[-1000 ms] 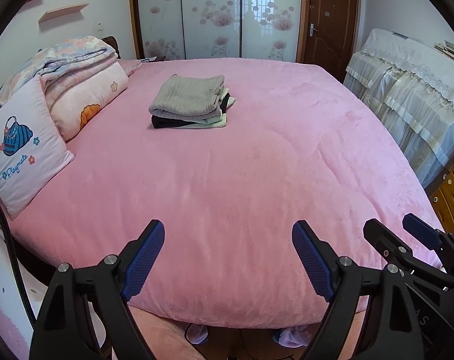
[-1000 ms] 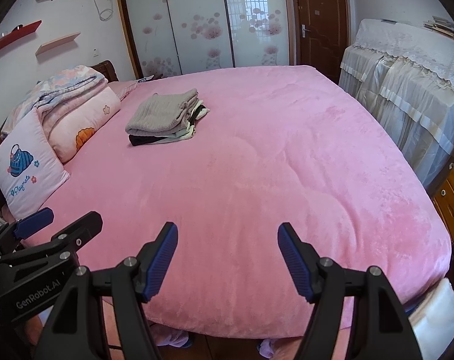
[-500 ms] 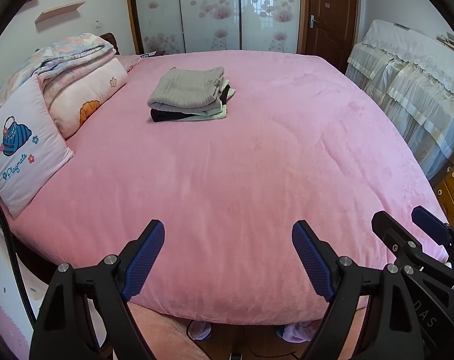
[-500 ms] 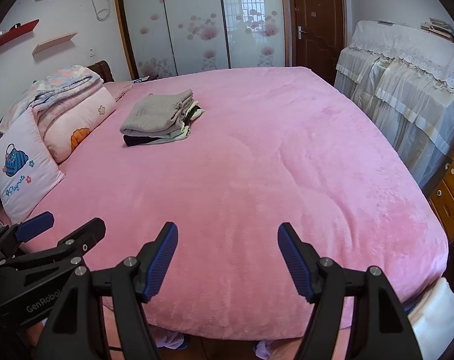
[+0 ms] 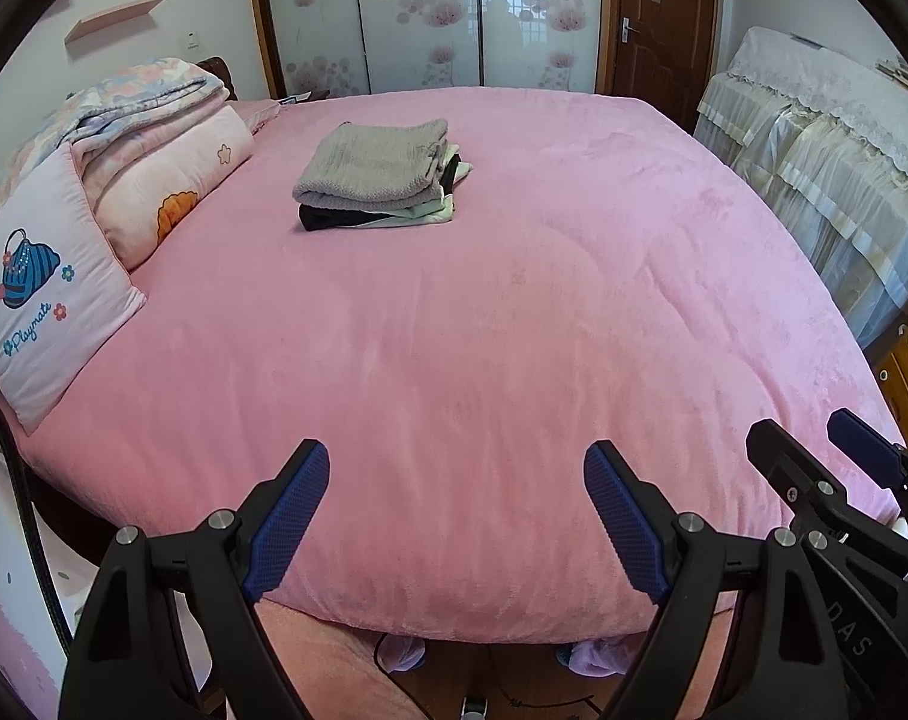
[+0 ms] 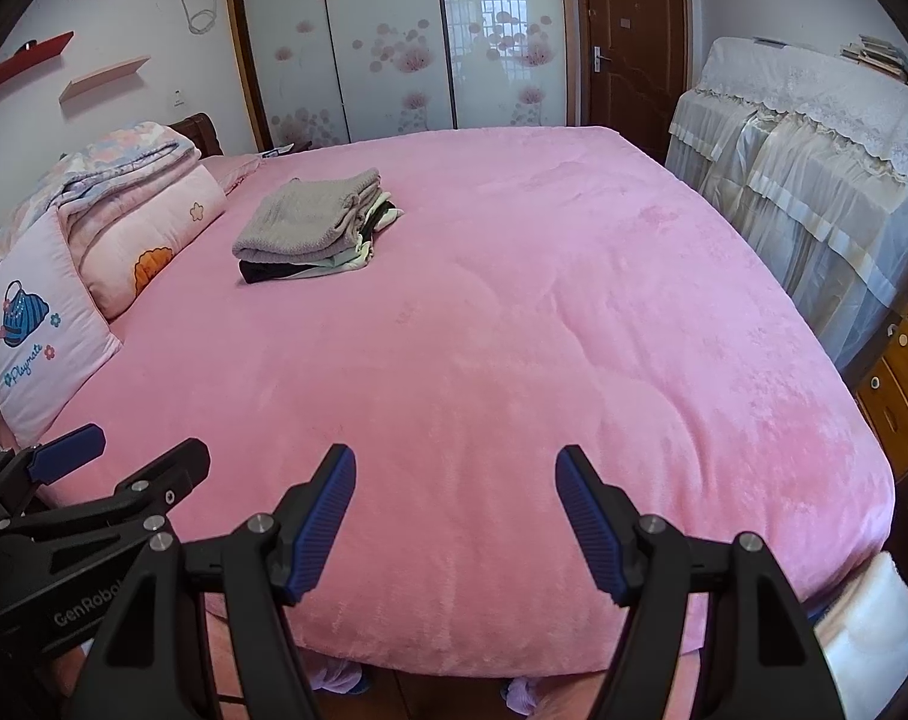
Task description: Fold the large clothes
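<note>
Between garments: folded stack (image 5: 377,180) done on bed (image 5: 514,330).
Left hand-held gripper (image 5: 457,516) and right hand-held gripper (image 6: 454,519) both released, empty; next likely fetching another garment.

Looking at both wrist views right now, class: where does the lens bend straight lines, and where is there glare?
Left wrist view: the bed edge bulges, dark vignette fills the corners, glare on the wardrobe doors. Right wrist view: the door frame bows, the same window glare shows; the clothes stack stays sharp.

Pink bed (image 5: 454,360), Playmate pillow (image 5: 40,312) w/ quilts (image 5: 154,138) at left; wardrobe (image 6: 394,36) behind
</note>
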Demonstrator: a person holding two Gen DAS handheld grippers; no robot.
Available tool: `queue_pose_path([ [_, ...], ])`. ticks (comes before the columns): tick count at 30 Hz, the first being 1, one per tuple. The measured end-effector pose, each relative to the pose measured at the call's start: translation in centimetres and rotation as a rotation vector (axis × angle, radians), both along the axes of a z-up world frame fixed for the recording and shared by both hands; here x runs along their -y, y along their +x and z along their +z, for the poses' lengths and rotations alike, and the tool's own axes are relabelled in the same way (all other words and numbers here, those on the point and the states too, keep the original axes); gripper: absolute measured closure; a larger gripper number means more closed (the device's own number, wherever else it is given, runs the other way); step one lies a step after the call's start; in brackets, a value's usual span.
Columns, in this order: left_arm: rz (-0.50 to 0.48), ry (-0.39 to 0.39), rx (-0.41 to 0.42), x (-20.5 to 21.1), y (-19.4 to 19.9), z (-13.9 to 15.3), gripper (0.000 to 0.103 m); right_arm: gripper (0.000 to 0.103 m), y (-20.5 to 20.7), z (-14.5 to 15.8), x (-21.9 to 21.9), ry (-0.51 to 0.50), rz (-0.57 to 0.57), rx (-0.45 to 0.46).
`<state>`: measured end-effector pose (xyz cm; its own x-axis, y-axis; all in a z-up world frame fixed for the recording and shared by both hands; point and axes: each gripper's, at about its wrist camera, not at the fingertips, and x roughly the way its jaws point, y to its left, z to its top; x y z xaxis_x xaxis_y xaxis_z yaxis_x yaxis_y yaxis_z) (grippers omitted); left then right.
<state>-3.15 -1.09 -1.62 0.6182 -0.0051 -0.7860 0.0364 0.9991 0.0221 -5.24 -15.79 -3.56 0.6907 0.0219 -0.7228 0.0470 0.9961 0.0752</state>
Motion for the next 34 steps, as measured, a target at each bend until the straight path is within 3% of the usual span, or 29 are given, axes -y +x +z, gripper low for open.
queue_pose_path([
  [34,-0.016,0.000,-0.041,-0.46,0.55,-0.73,0.018,0.033,-0.24,-0.46,0.68,-0.006,-0.011,-0.007],
])
